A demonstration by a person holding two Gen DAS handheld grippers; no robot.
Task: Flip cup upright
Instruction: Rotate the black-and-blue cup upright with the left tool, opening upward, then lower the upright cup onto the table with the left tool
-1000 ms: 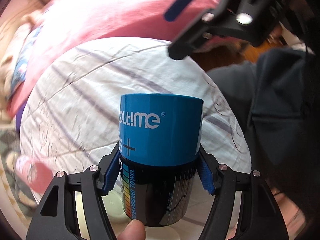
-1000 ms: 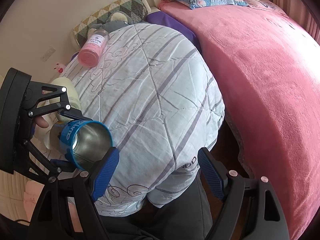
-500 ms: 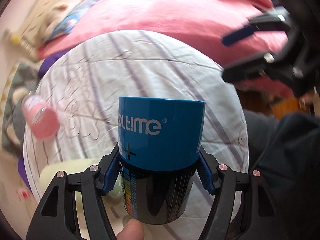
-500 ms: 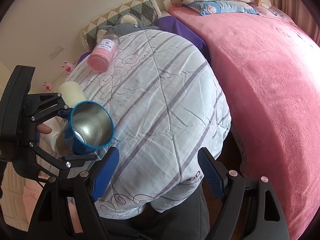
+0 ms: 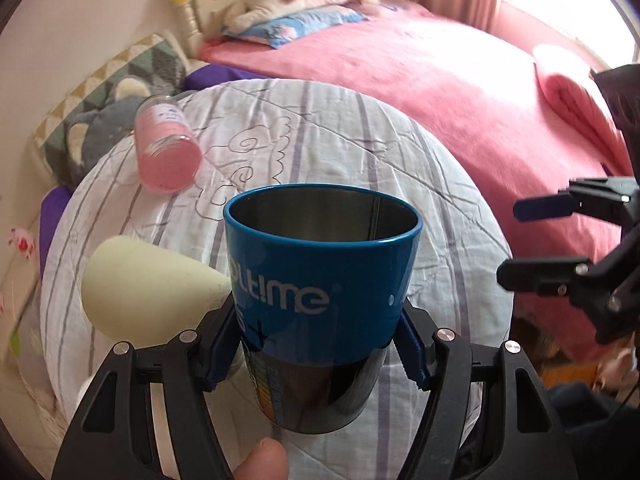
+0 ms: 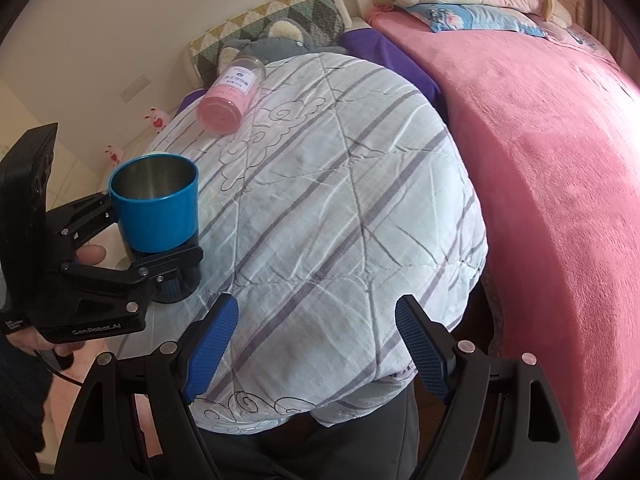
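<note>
- Left gripper [image 5: 318,354], at the bottom centre of the left wrist view, pinches the blue cup [image 5: 320,280] between its two blue pads, one on each side of the cup's lower half.
- That cup stands mouth up in the middle of the frame, its steel inside showing, white lettering across the blue band and a dark glossy base below the pads.
- A thumb tip [image 5: 260,460] shows at the bottom edge, just under the cup.
- Behind the cup lies a striped white quilt [image 5: 340,140]; a pink jar [image 5: 166,148] lies on its side at the upper left of it, and a pale yellow rounded object [image 5: 140,292] sits at the left, just beside the cup.
- A pink blanket [image 5: 460,92] fills the upper right, with a plush toy [image 5: 288,0] at the top.
- Right gripper [image 5: 532,240] shows at the right edge, its fingers apart and holding nothing.

- Seen from the right wrist, the right gripper [image 6: 316,354] spans the bottom of the frame with its blue pads spread wide over the quilt [image 6: 340,220], nothing between them.
- At the left, the cup [image 6: 156,204] is upright in the left gripper [image 6: 152,248], clamped low on its body, at the quilt's left edge; whether its base touches the quilt cannot be told.
- The jar [image 6: 232,96] lies at the upper left of the quilt, well apart from the cup.
- The blanket [image 6: 540,160] covers the right side.
</note>
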